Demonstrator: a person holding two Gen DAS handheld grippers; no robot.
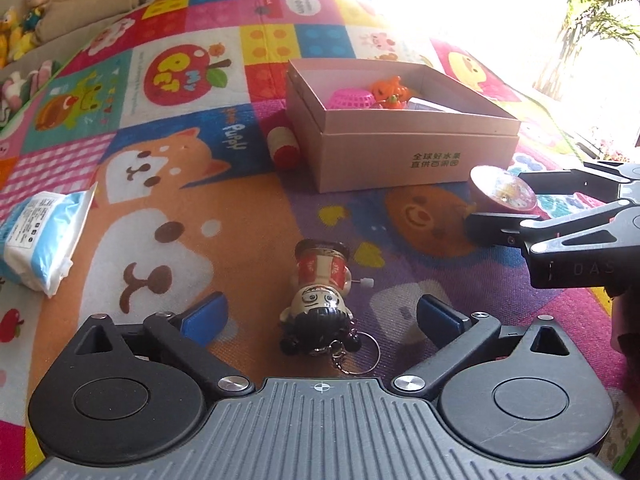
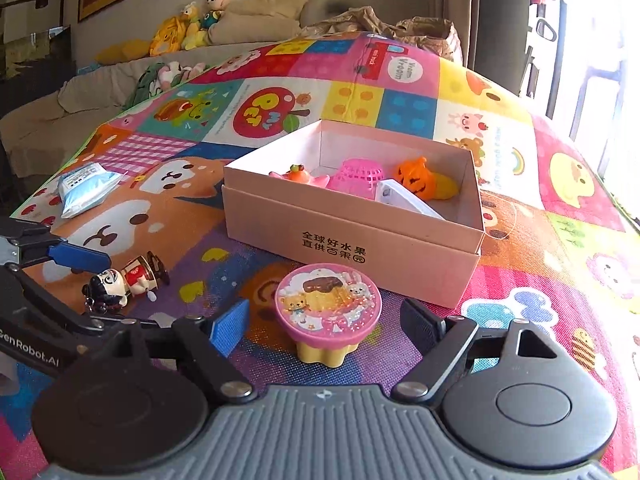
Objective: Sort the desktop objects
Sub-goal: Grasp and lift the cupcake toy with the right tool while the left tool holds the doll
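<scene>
Glossy doll (image 1: 320, 300) between spread blue-padded fingers (image 1: 204, 314)

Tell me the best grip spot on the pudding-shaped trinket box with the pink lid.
Grip the round pink lid of the pudding-shaped trinket box across its rim, coming in level from the near side. It stands upright between the open right claw fingers; the lid overhangs the fluted yellow base.

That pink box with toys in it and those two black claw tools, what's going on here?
A person is sorting toys into the pink box using two handheld grippers. The left gripper sits open around a small doll keychain lying on the play mat. The right gripper is open around a pink-lidded pudding-shaped case. Neither toy is gripped yet. A pumpkin and pink basket are in the box.
</scene>
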